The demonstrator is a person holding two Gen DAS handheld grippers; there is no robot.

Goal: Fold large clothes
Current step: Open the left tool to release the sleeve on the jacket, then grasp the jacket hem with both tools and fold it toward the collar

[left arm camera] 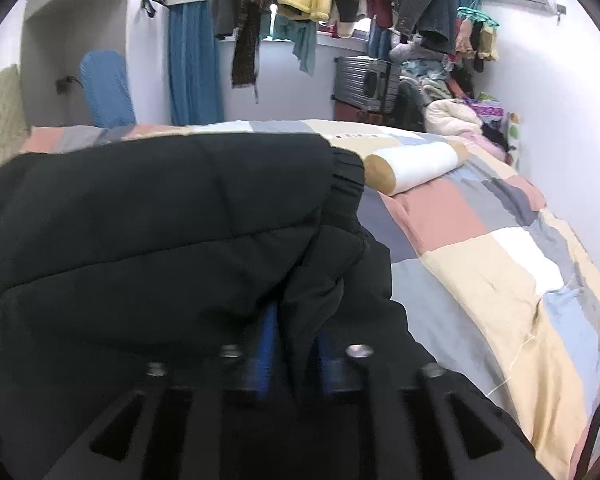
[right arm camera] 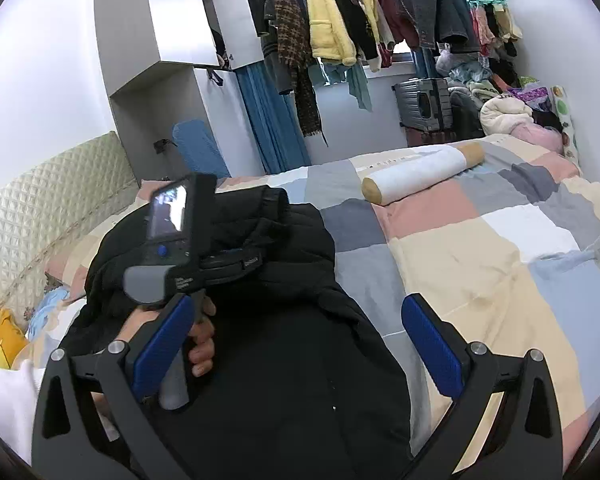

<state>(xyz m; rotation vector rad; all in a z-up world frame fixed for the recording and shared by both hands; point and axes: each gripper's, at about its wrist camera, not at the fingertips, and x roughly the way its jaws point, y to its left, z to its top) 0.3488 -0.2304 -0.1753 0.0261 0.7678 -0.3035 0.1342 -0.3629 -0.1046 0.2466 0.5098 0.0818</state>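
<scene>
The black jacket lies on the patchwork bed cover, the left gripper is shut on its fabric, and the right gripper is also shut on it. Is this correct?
Not quite. The right gripper is open, its blue pads wide apart above the black jacket, as the right wrist view shows. The left gripper is indeed shut on the fabric, over the patchwork bed cover.

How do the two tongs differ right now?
The left tongs are shut on the black jacket, with a fold of it pinched between the blue pads; the right tongs are open, pads wide apart, holding nothing. The left tongs reach into the cloth; the right ones are above it. Both have blue pads on black frames.
</scene>
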